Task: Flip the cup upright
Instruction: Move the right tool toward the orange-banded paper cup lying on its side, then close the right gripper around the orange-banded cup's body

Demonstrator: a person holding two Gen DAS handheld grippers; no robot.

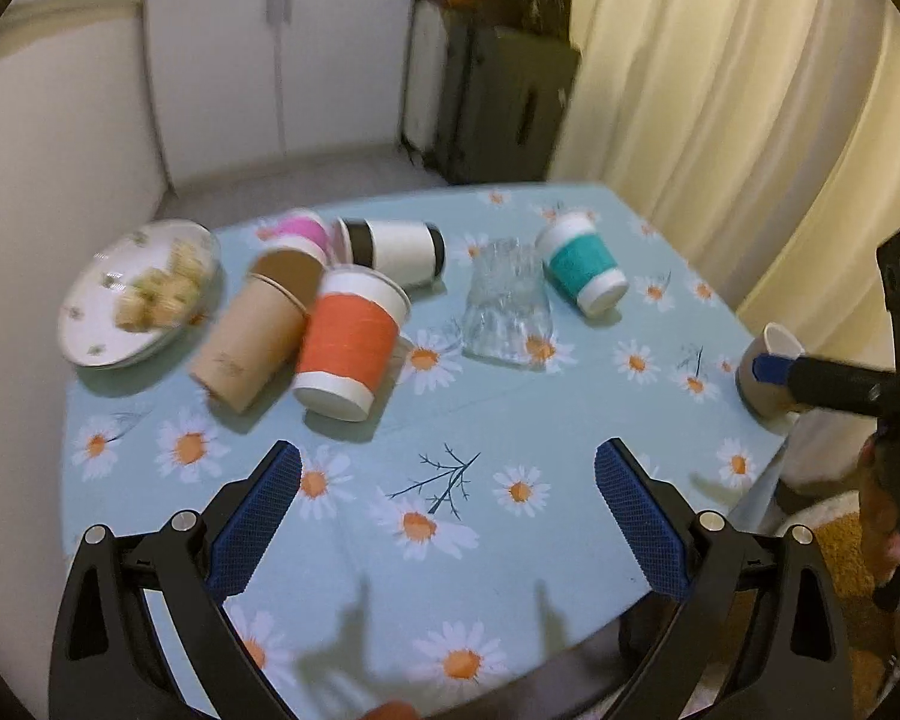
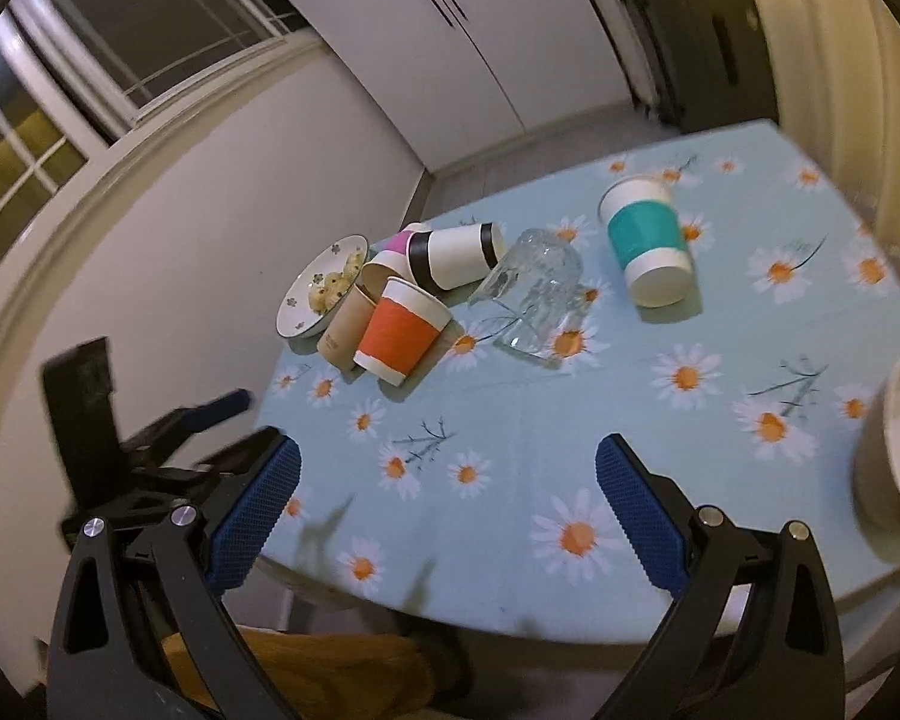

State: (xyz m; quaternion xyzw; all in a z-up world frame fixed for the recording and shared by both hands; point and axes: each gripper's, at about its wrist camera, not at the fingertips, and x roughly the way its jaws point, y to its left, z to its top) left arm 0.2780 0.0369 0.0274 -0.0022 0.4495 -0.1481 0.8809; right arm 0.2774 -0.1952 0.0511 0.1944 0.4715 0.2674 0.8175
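Note:
Several paper cups lie tipped on the daisy tablecloth (image 1: 510,420): an orange-sleeved cup (image 1: 348,342) (image 2: 402,330), a brown cup (image 1: 252,336) (image 2: 345,324), a black-banded white cup (image 1: 396,249) (image 2: 456,255), a pink cup (image 1: 300,228) and a teal-sleeved cup (image 1: 582,267) (image 2: 648,243). A clear glass (image 1: 507,306) (image 2: 534,294) lies on its side between them. My left gripper (image 1: 447,477) is open and empty above the near table. My right gripper (image 2: 447,477) is open and empty; it also shows at the right in the left wrist view (image 1: 774,369).
A white plate (image 1: 138,294) (image 2: 318,288) with food sits at the table's left edge. A beige mug (image 1: 768,372) (image 2: 894,438) stands at the right edge. Curtains (image 1: 720,90) hang to the right and a dark case (image 1: 510,96) stands beyond the table.

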